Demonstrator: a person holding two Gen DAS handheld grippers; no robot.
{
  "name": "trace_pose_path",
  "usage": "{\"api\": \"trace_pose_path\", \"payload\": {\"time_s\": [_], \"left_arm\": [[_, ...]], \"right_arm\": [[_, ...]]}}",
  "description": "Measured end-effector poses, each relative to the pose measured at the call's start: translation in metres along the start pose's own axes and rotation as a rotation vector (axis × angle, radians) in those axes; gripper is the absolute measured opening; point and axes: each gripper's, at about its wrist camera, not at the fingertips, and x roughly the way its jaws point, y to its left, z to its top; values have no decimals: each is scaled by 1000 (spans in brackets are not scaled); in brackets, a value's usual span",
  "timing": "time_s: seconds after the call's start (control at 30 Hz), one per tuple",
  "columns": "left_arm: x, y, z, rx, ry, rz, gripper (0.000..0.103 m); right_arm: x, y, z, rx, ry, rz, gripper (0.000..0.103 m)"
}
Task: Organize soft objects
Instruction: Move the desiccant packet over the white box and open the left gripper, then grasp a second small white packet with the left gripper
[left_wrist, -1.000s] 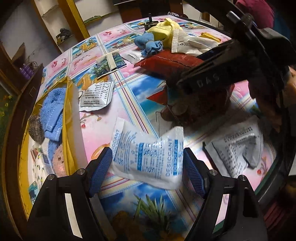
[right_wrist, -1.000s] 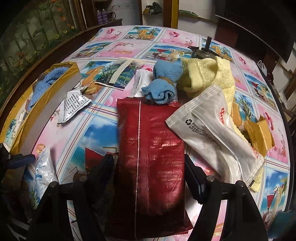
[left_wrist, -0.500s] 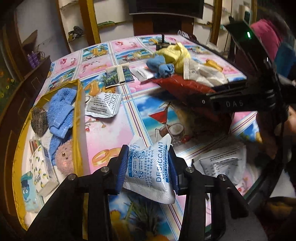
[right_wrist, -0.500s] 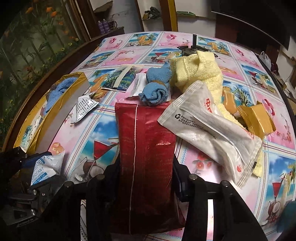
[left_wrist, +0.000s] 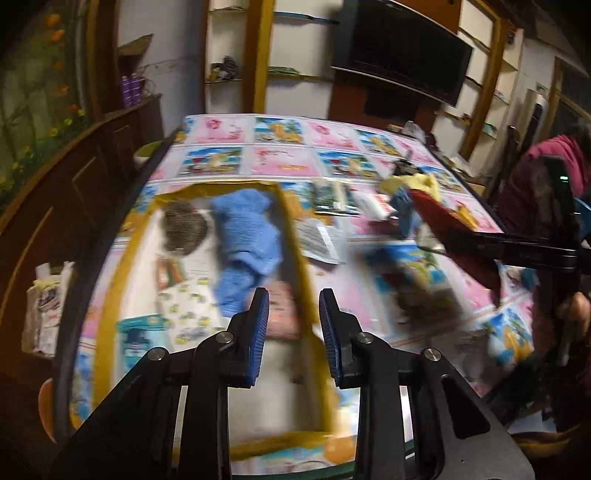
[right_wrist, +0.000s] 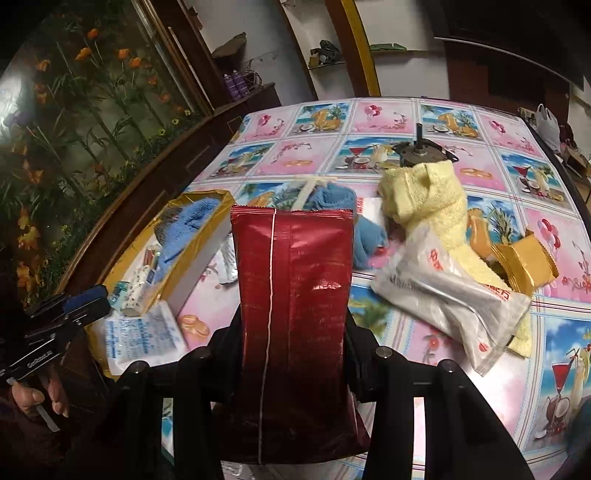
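The right tool (right_wrist: 293, 332) is clamped on the red pouch (right_wrist: 295, 295), raised above the table (right_wrist: 461, 122); the left tool (left_wrist: 291, 325) is closing with nothing between its pads, the desiccant sachet (right_wrist: 142, 334) lying at the yellow box (left_wrist: 291, 236)'s near end; the slick pouch could slip or snag the box wall.

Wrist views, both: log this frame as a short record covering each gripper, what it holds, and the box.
left gripper: jaws closing, nothing seen between the pads, above the yellow box
right gripper: shut on red packet, held in the air
desiccant packet: at the box's near end, beside the left gripper
box contents: blue cloth, other items
outside box: yellow towel, white pouch
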Motion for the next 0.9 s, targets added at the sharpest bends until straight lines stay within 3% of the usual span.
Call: {"api": "trace_pose_path", "payload": {"time_s": [0.17, 0.3, 0.37, 0.43, 0.47, 0.6, 0.73, 0.87, 0.9], "left_arm": [[15, 39, 1, -86, 41, 37, 27], [9, 22, -11, -73, 60, -91, 28], [9, -5, -16, 5, 68, -144, 34], [15, -36, -20, 93, 88, -176, 60], [19, -50, -21, 133, 95, -176, 62], [51, -84, -23, 229, 155, -70, 62], [79, -100, -32, 271, 228, -54, 62], [84, -124, -45, 377, 199, 22, 62], [84, -125, -45, 378, 202, 17, 56]], "right_arm": [[5, 30, 12, -34, -6, 51, 45], [11, 47, 16, -55, 2, 88, 45], [13, 48, 17, -59, 2, 92, 45], [15, 44, 16, -48, 5, 103, 45], [15, 42, 15, -41, 6, 103, 45], [15, 28, 7, -6, 15, 95, 45], [9, 14, -1, 16, 17, 91, 45], [3, 7, -4, 23, 10, 97, 45], [2, 6, -5, 25, 7, 100, 45]]}}
